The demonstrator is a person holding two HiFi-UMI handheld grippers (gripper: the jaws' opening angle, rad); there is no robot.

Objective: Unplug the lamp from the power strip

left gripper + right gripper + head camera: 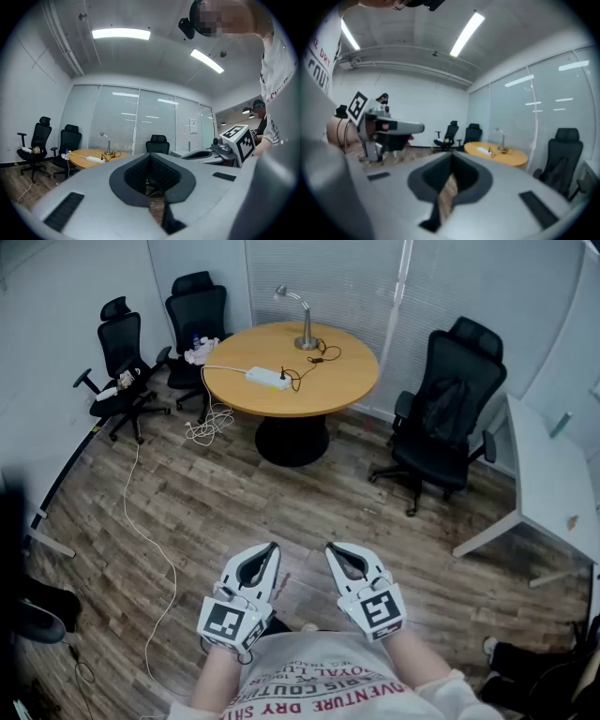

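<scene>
A silver desk lamp (305, 319) stands at the far side of a round wooden table (347, 381) across the room. Its black cord (309, 360) runs to a plug in the white power strip (267, 378) on the tabletop. Both grippers are held close to my body, far from the table. My left gripper (267, 553) and right gripper (337, 553) are shut with nothing in them. The left gripper view shows the lamp (107, 143) and strip (95, 159) small at left. In the right gripper view the lamp (502, 140) and strip (483, 149) sit far off at right.
Two black office chairs (122, 357) (197, 315) stand left of the table, a third (450, 404) to its right. A white desk (553, 484) lines the right wall. The strip's white cable (155, 540) trails across the wooden floor towards me.
</scene>
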